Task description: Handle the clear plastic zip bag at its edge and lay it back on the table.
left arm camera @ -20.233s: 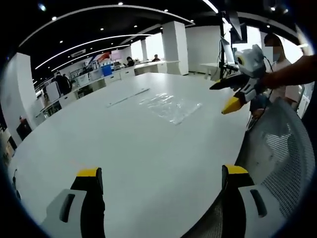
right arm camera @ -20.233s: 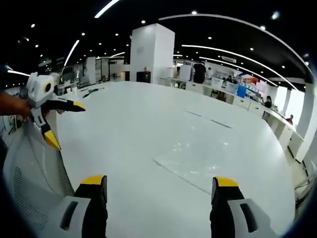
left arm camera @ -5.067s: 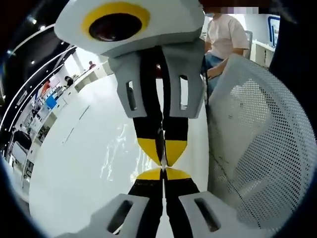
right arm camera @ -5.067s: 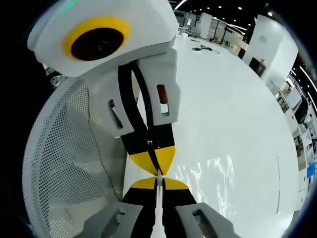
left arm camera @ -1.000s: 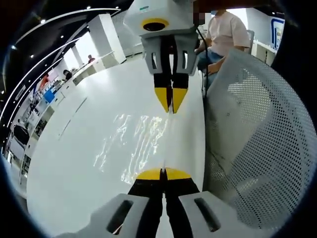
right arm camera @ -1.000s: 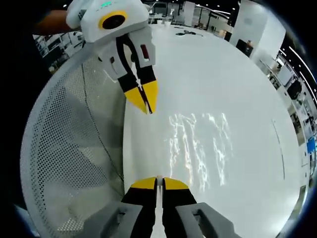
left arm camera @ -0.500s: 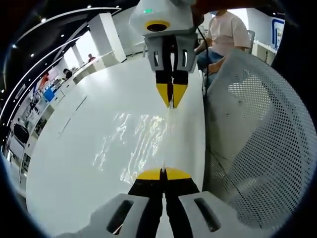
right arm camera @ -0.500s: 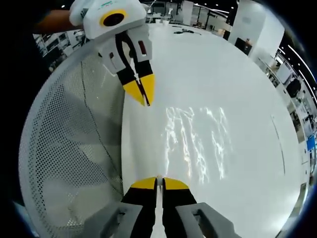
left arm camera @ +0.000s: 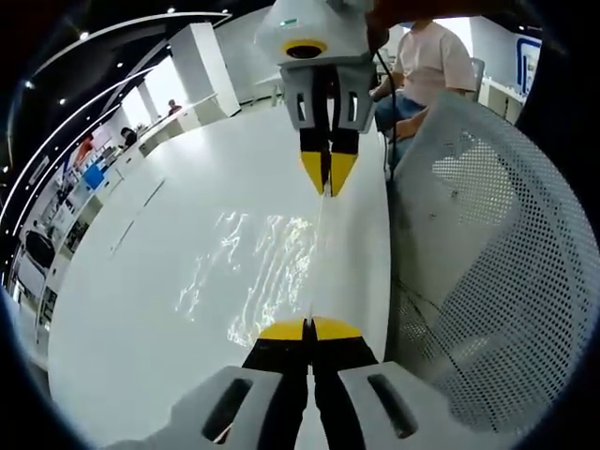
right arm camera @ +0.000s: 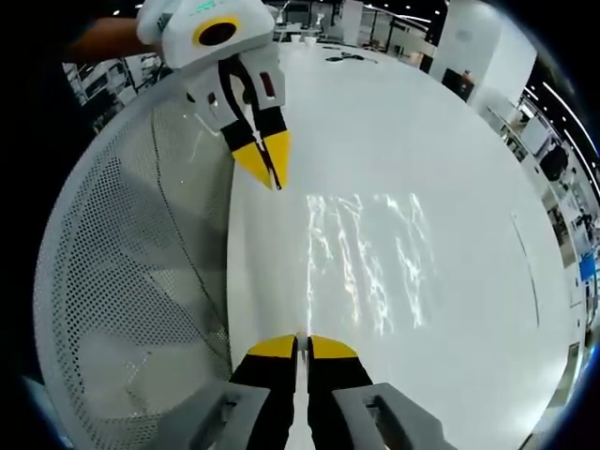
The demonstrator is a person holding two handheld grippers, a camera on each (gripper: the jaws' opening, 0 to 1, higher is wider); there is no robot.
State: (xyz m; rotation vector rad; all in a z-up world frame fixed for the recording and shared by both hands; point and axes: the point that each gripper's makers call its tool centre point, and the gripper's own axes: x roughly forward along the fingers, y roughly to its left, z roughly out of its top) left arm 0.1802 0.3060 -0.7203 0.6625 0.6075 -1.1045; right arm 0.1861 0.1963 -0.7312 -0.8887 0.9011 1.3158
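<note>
My left gripper and right gripper both pinch the clear bag (stretched tight) beside a mesh chair.

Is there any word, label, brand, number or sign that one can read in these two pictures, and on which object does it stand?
No text can be read in either view.
The clear plastic zip bag, the white table, the left gripper and the right gripper show no print.
A blue-edged panel in the background of the left gripper view is too small and blurred to read.
</note>
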